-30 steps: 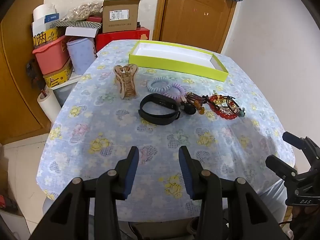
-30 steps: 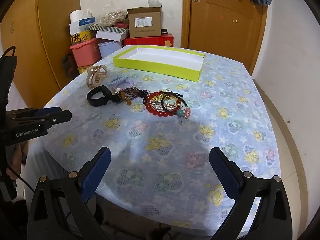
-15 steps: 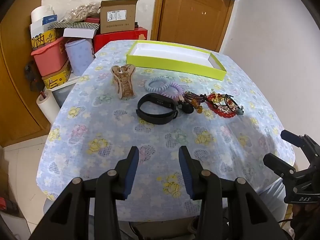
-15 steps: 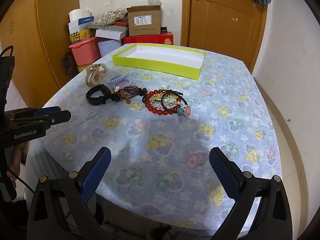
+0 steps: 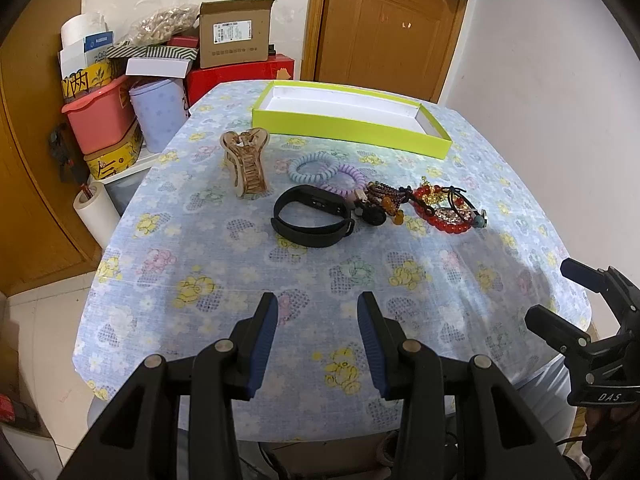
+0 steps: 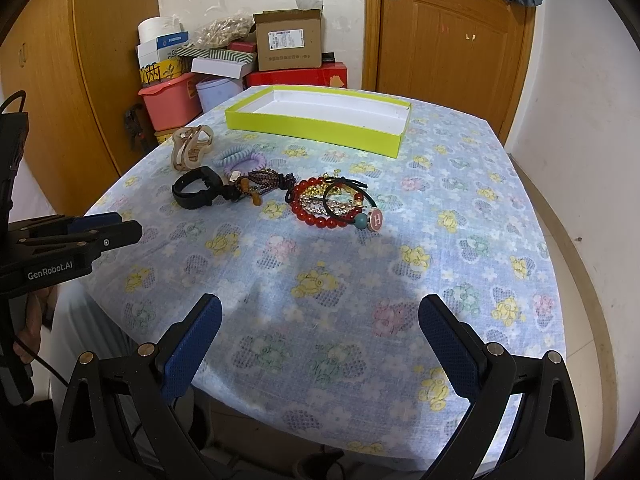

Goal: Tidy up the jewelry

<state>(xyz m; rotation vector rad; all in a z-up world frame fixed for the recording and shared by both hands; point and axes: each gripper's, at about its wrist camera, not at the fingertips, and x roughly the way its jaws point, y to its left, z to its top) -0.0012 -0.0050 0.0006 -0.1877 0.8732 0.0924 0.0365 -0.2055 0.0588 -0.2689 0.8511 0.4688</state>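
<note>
- The left gripper hangs above the near edge of the table. Its blue-padded fingers stand apart with a moderate gap, and nothing is between them.
- The right gripper is spread wide over the near right part of the table and also holds nothing.
- The jewelry lies in a loose row across the middle of the flowered tablecloth, well apart from both grippers.
- From the left of the row: a beige hair claw, then two spiral hair ties, one light blue and one lilac, touching each other.
- A black wristband lies just in front of the spiral ties.
- To its right there is a dark beaded bracelet, and next to it a red bead bracelet with a black hair elastic lying on it.
- The yellow-green tray with white inside stands at the far side of the table, behind the row, with nothing in it.
</note>
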